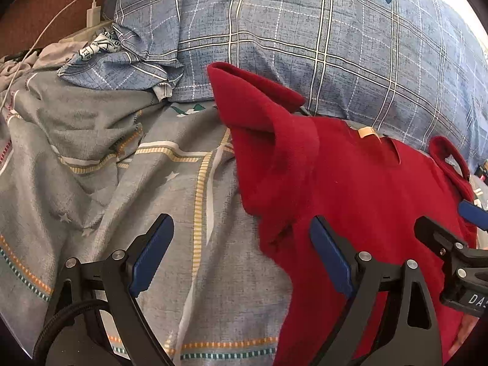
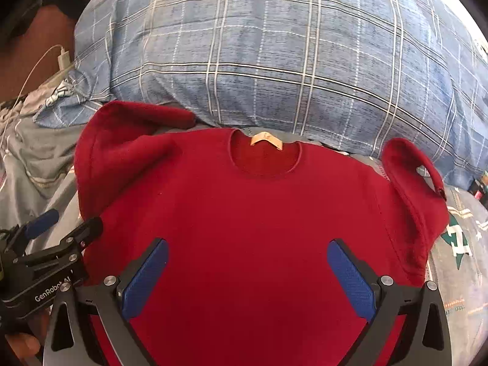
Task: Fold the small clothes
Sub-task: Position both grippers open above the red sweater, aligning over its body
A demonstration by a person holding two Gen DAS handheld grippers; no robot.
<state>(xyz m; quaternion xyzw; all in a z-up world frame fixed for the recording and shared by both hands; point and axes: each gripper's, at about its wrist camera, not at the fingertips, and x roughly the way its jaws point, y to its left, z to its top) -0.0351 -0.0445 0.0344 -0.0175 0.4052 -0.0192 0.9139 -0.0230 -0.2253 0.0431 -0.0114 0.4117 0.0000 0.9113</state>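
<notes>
Item: red sweater [image 2: 250,213], lay flat on grey bedsheet [image 1: 122,183], collar toward blue plaid pillow [image 2: 274,61]. Left sleeve [image 2: 122,140] bunched, cuff raised. Left gripper [image 1: 241,256]: jaws apart, empty. Right gripper [image 2: 247,277]: jaws apart, empty, over torso. Risk: bunched sleeve likely folded crooked; soft bedding could let fabric slip.

Bed with grey striped star-print sheet [image 1: 170,201], rumpled at left. Blue plaid pillow [image 2: 274,70] behind. White charger [image 1: 93,12] and cable on reddish-brown surface [image 1: 52,15]. Bright daylight at right.
</notes>
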